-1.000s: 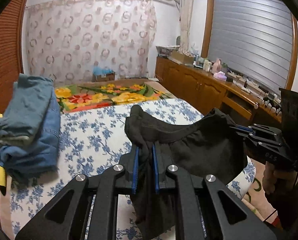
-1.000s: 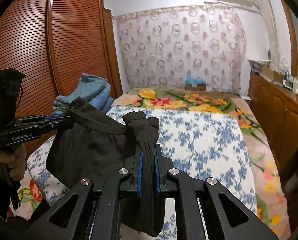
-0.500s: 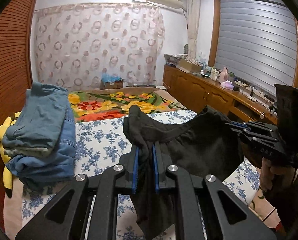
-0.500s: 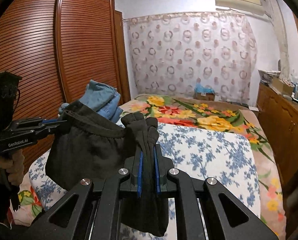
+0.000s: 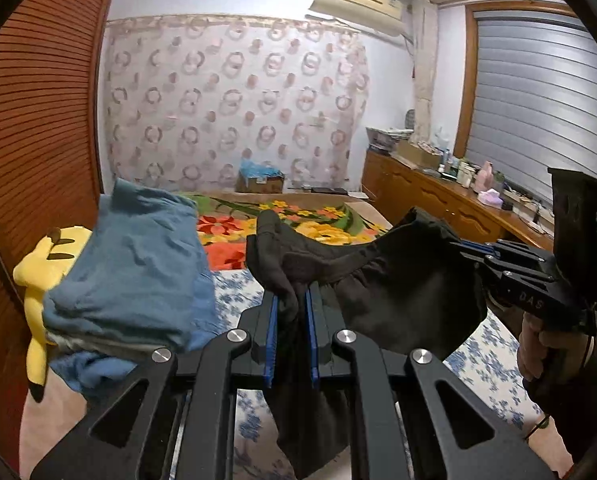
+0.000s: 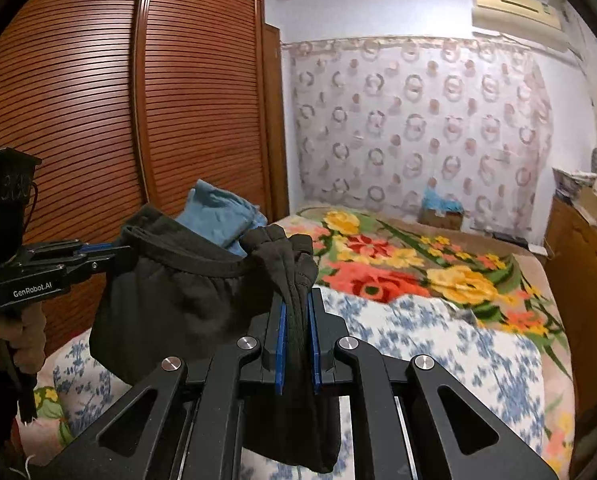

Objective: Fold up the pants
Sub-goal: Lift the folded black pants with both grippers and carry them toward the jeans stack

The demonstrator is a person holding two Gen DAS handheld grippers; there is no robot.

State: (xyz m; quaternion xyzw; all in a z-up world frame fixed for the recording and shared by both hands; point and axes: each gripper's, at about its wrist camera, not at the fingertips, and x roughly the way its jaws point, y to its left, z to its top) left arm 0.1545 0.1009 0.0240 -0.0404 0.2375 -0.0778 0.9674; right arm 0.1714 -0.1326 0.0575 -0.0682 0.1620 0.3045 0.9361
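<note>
We hold the black pants point(image 5: 402, 296) in the air above the bed, strung by the waistband between our two grippers, and they look soft, light and limp: the elastic band sags in a shallow curve and the cloth below it bags loosely. In the left wrist view, the left gripper point(image 5: 292, 320) sits at lower centre with its blue pads pinched tight on a bunched end of the band, while the right gripper point(image 5: 474, 248) at mid right clamps the other end. We judge the waistband corners the right hold, since the thicker seam should slip less than the thin legs, whose ends hang out of sight. At the left of that frame a folded stack of blue jeans point(image 5: 134, 276) leans on a yellow plush toy point(image 5: 42, 284), close enough that a swinging leg could brush it. Moving right, the blue-flowered sheet point(image 5: 482, 360) offers the landing place, with the bright floral blanket point(image 6: 418, 268) beyond it at mid frame in the right wrist view, and the wooden sideboard point(image 5: 430, 196) along the right edge stands well apart.
</note>
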